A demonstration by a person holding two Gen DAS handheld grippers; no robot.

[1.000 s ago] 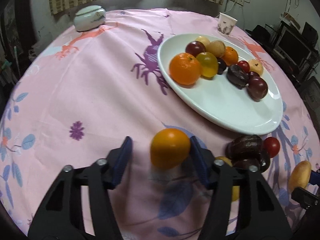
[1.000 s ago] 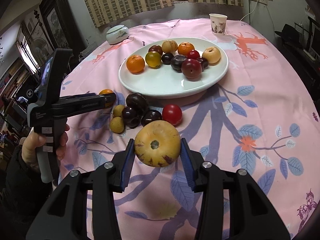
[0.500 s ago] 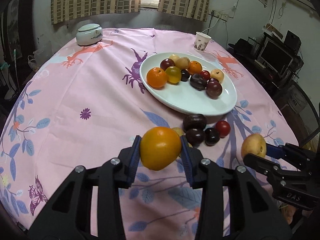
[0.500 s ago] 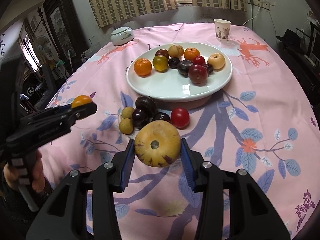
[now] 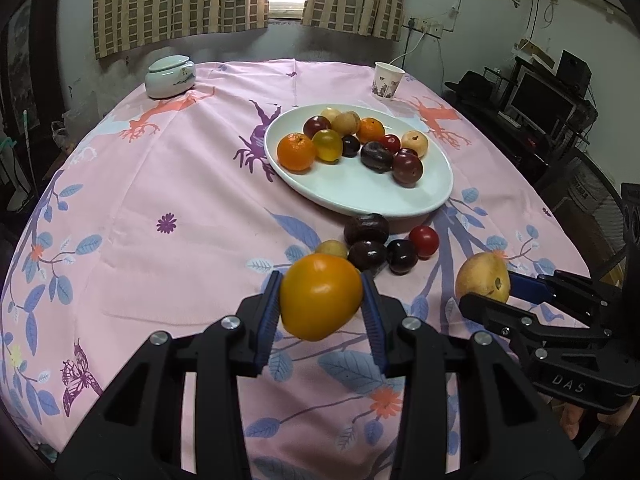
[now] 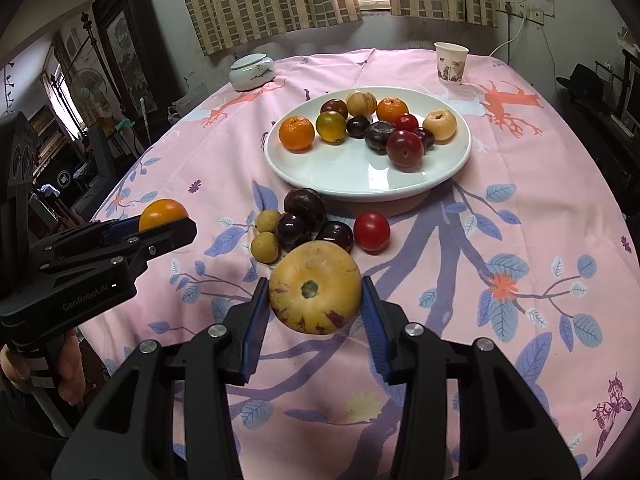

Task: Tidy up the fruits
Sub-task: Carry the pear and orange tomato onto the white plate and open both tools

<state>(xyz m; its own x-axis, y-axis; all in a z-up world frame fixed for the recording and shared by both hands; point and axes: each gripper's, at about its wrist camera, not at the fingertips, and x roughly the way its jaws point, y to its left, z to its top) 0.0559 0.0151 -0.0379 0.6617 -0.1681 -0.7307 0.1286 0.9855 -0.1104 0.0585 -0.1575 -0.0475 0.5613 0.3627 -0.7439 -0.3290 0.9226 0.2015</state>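
Glossy orange fruit (image 5: 320,296), purple-flecked yellow fruit (image 6: 315,287)

Pink tablecloth (image 6: 520,184) printed with blue leaves, white plate (image 6: 360,176), checked curtains (image 6: 272,0), perhaps beige-brown.

Left claw (image 5: 321,307) and right claw (image 6: 315,301) both clamp shut, angled downward, side by side.

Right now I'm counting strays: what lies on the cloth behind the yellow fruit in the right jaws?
Behind the yellow fruit: two longans, three dark plums, one cherry tomato. Anything directly behind it is hidden.
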